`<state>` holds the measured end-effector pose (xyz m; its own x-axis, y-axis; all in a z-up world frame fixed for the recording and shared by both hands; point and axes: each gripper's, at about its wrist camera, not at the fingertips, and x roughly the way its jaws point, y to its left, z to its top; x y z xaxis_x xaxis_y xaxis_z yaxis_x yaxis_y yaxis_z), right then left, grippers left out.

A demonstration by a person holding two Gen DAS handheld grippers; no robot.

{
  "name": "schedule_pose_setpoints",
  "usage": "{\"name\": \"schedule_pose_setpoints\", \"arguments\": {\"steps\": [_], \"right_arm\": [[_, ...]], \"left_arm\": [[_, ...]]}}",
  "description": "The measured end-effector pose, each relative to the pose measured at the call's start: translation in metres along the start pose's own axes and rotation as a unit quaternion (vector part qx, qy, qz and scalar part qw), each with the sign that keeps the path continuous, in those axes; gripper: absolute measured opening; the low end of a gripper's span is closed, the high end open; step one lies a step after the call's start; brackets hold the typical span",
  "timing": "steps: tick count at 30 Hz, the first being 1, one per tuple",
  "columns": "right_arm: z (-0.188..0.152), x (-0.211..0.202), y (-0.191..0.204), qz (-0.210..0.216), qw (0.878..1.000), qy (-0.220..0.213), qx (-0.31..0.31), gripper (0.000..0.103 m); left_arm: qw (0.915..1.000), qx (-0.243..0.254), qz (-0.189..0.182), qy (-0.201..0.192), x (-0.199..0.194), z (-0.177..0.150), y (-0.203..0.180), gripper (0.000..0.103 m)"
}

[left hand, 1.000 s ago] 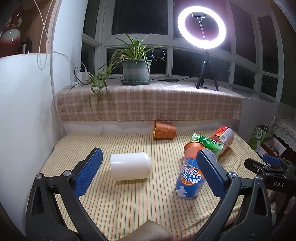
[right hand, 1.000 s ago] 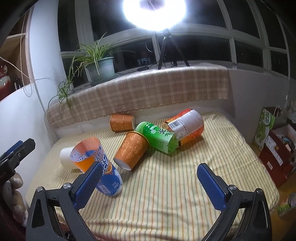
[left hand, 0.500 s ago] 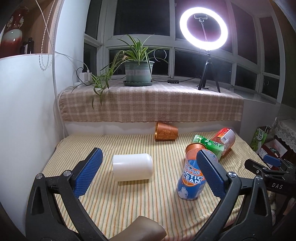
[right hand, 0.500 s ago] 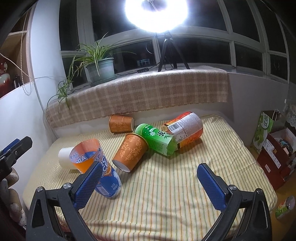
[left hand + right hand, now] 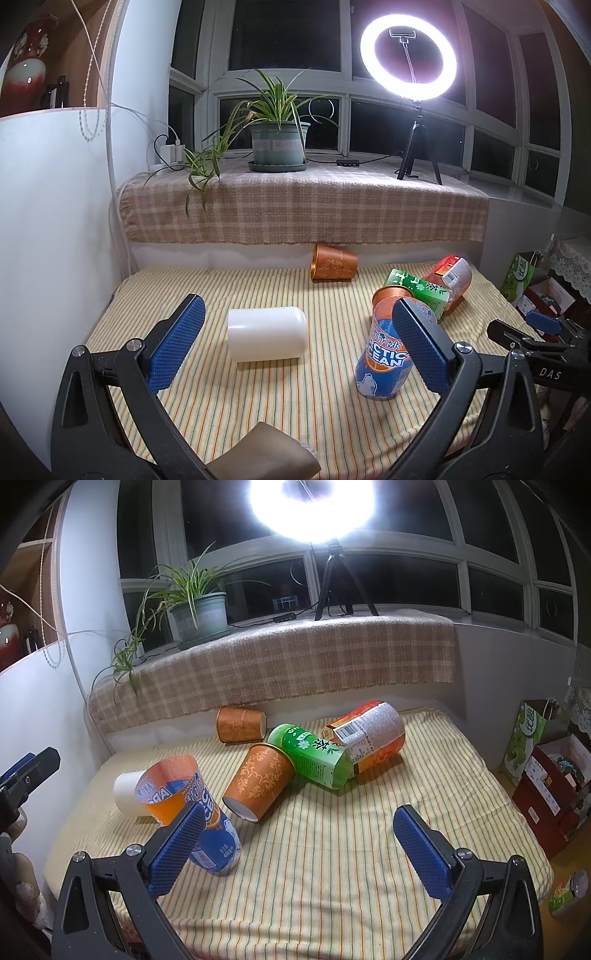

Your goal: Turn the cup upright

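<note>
1. Left tongs wide, holding nothing, up above the striped cloth.
2. Right tongs wide too, holding nothing, above the near part of the cloth.
3. White cup on its side on the cloth, seen between the left tongs' blue pads, not touching them.
4. Same white cup at the far left in the right view, partly hidden behind the blue cup.
5. Blue cup standing but tilted, open end up, orange inside, with part of it behind the left tongs' right pad.
6. Orange cup on its side just beside the blue cup, its rim touching the green cup.
7. Green cup on its side, leaning on the red cup, also on its side.
8. Another orange cup on its side at the back of the cloth, by the wall under the ledge, apart from the rest.
9. Checked cloth over the ledge.
10. Plant in a pot on the ledge, at the left.
11. Ring lamp on a small stand, at the right of the ledge, shining bright.
12. Dark windows behind both.
13. Boxes on the floor to the right of the bed.
</note>
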<state>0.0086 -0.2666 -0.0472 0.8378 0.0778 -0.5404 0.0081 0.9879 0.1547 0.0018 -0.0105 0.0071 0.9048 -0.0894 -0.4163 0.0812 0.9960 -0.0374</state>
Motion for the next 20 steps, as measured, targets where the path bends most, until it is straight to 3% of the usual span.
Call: {"name": "schedule_pose_setpoints", "arguments": {"steps": [20], "right_arm": [[-0.0041, 0.0061, -0.0018, 0.0, 1.0, 0.01, -0.001, 0.103]], "left_arm": [[1.0, 0.003, 0.006, -0.002, -0.0001, -0.0014, 0.0054, 0.103]]}}
